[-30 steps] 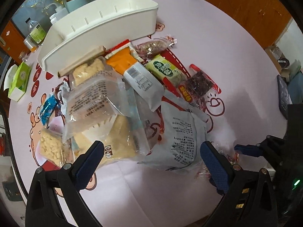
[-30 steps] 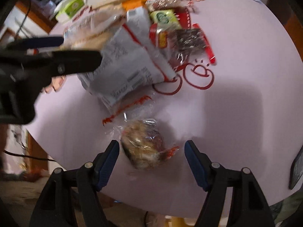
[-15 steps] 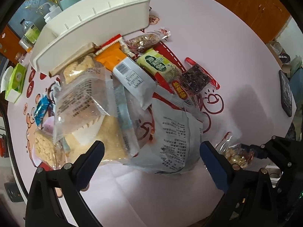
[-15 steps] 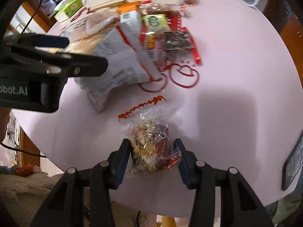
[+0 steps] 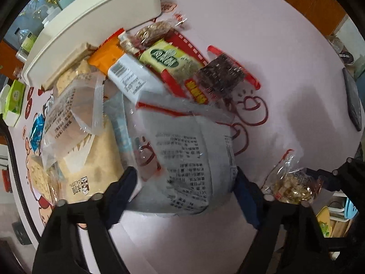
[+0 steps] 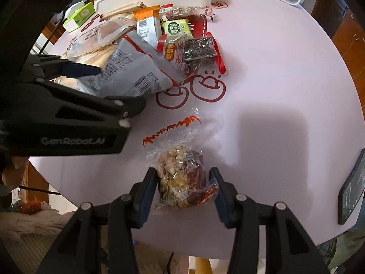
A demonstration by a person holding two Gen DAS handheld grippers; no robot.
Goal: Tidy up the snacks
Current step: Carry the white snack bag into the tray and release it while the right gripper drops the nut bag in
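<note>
A pile of snack packets lies on the pink table in front of a long white bin [image 5: 95,22]. My left gripper [image 5: 184,187] is open, its jaws on either side of the near end of a big grey-white bag [image 5: 189,157], which also shows in the right wrist view [image 6: 136,70]. My right gripper [image 6: 182,187] is shut on a small clear bag of mixed nuts [image 6: 180,178], held just above the table's near edge. That nut bag shows at the right of the left wrist view [image 5: 294,187]. The left gripper appears at the left of the right wrist view [image 6: 109,86].
The pile holds a green packet [image 5: 168,59], a dark packet [image 5: 221,75], an orange-and-white packet [image 5: 123,73] and clear bags of crackers [image 5: 75,118]. A phone [image 6: 352,187] lies at the table's right edge. A green tissue box [image 5: 13,100] sits at the left.
My right gripper closed on the nut bag and lifted it slightly. My left gripper moved forward until its open jaws straddle the grey-white bag.
</note>
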